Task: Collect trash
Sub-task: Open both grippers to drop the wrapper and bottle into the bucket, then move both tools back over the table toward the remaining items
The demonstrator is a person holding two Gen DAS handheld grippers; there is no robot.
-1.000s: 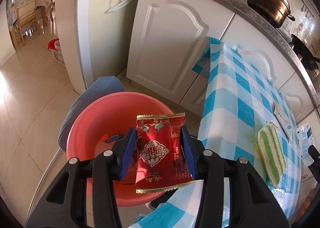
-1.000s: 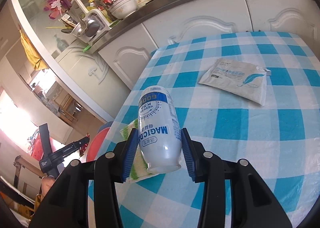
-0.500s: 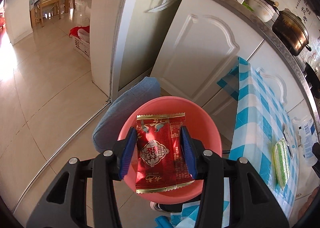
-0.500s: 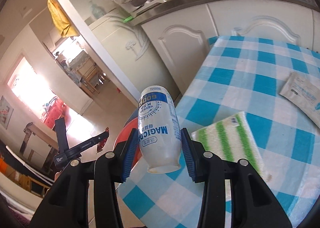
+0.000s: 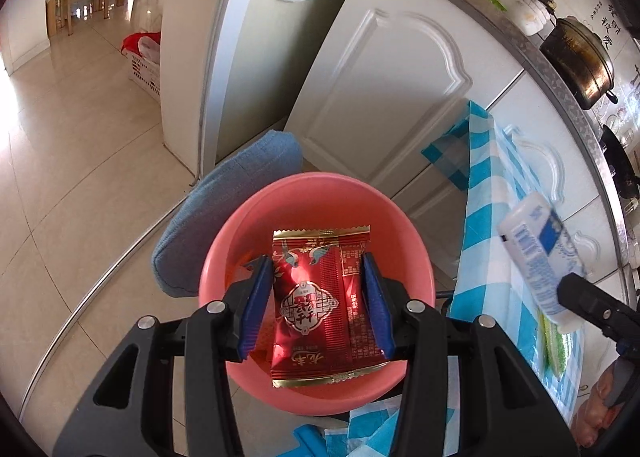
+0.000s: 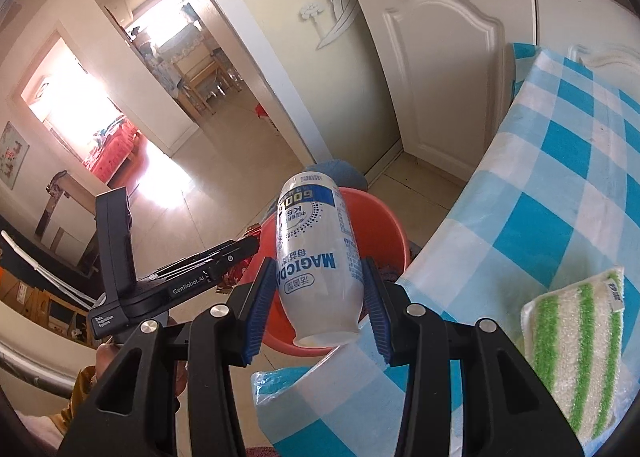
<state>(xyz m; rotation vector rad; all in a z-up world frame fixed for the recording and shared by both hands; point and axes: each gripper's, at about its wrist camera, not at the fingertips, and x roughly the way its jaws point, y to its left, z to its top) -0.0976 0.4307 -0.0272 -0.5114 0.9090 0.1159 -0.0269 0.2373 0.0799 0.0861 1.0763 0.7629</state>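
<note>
Left wrist view looks steeply down on a pink basin (image 5: 316, 193) that sits on the tiled floor (image 5: 80, 161) beside a blue cushion (image 5: 224, 209). The left gripper (image 5: 318, 293) is clamped on a red snack wrapper (image 5: 320, 305), its blue pads pressing the packet's two long edges, and the wrapper hangs directly above the basin's hollow. To the right hangs the edge of a blue-and-white checked cloth (image 5: 484, 217) covering the counter. Over that edge a white bottle (image 5: 540, 253) with blue print shows tilted, its lower end at the black tip of the right gripper (image 5: 576, 297). A green-striped sponge (image 5: 554, 349) lies on the cloth just below it. Behind are white cabinet doors (image 5: 400, 89), and a dark pot (image 5: 576, 57) stands on the kitchen worktop above them.

Right wrist view shows the right gripper (image 6: 316, 297) closed on the white bottle (image 6: 316, 261), pads against both sides of its body, with the printed label upside down and the flat end toward the camera. The bottle is held over the near rim of the pink basin (image 6: 384, 225), just off the corner of the checked cloth (image 6: 560, 177). The green-striped sponge (image 6: 576, 353) rests on the cloth at the lower right. At the left, the left gripper (image 6: 244, 249) reaches toward the basin from the side, a bit of the red wrapper (image 6: 252, 235) showing at its tip.
</note>
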